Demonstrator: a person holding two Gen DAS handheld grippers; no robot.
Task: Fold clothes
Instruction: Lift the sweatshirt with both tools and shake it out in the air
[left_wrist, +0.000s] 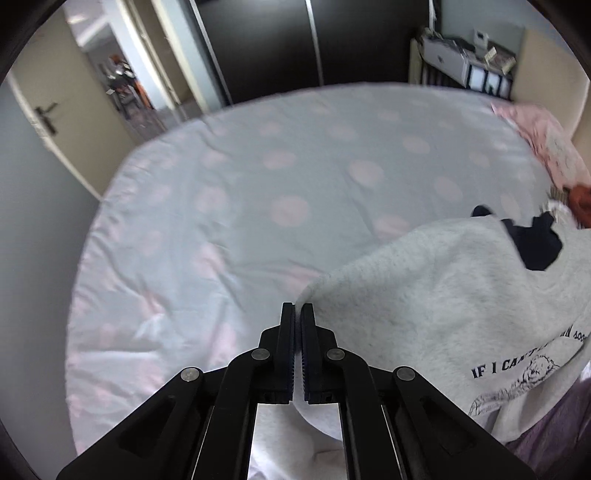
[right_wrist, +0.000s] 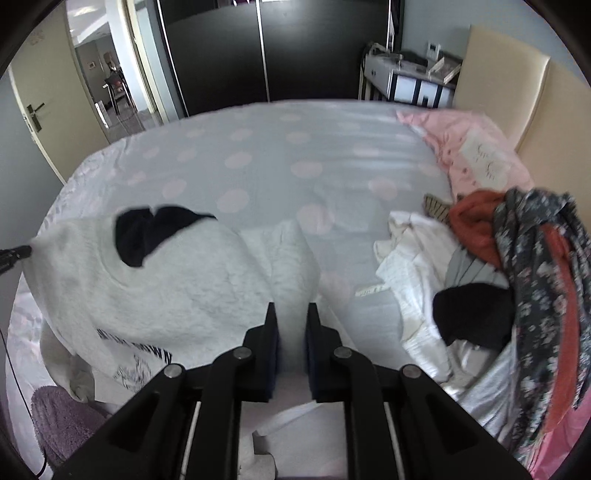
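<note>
A light grey fleece sweatshirt (left_wrist: 443, 295) with a navy collar lining and a dark printed slogan hangs lifted over the bed (left_wrist: 258, 184), stretched between both grippers. My left gripper (left_wrist: 298, 310) is shut on one edge of it, fabric pinched at the fingertips. In the right wrist view the same sweatshirt (right_wrist: 184, 288) spreads to the left, and my right gripper (right_wrist: 292, 312) is shut on a thick fold of it. The left gripper's tip (right_wrist: 14, 254) shows at the far left edge, holding the garment's corner.
The bed cover (right_wrist: 277, 155) is pale blue with pink dots. A pile of clothes (right_wrist: 517, 258), orange, floral, white and black, lies at the right beside a pink pillow (right_wrist: 472, 147). Beyond the bed stands a dark wardrobe (right_wrist: 258, 55). A purple rug (right_wrist: 62, 417) lies below left.
</note>
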